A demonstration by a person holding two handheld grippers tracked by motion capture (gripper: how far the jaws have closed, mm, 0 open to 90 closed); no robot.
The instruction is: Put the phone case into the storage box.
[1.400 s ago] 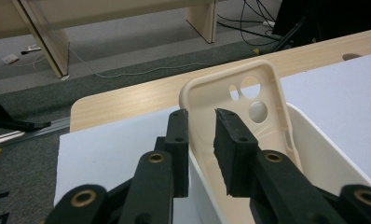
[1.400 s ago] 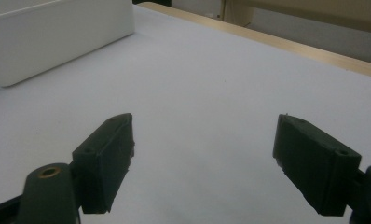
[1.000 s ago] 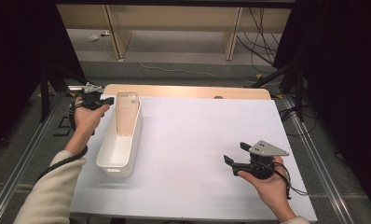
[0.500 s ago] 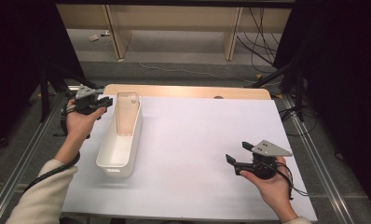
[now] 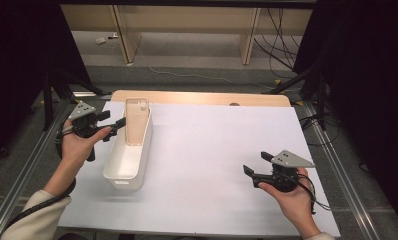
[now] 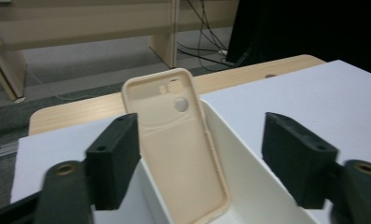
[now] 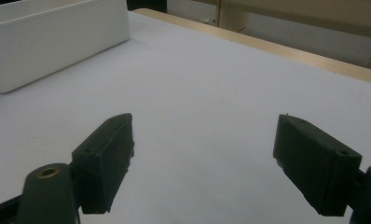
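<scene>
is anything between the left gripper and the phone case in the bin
Nothing visible is. The left gripper, its jaws just opened, faces the phone case, which leans upright against the white bin's wall. Only open air lies between the jaws and the case.

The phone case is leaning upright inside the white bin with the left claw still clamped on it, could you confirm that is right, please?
Not quite. The phone case does lean upright inside the white bin, but the left claw is not clamped on it: the left gripper view shows its jaws, which have just been opening, standing apart on either side of the case without touching it.

One phone case, one white bin, two grippers
</scene>
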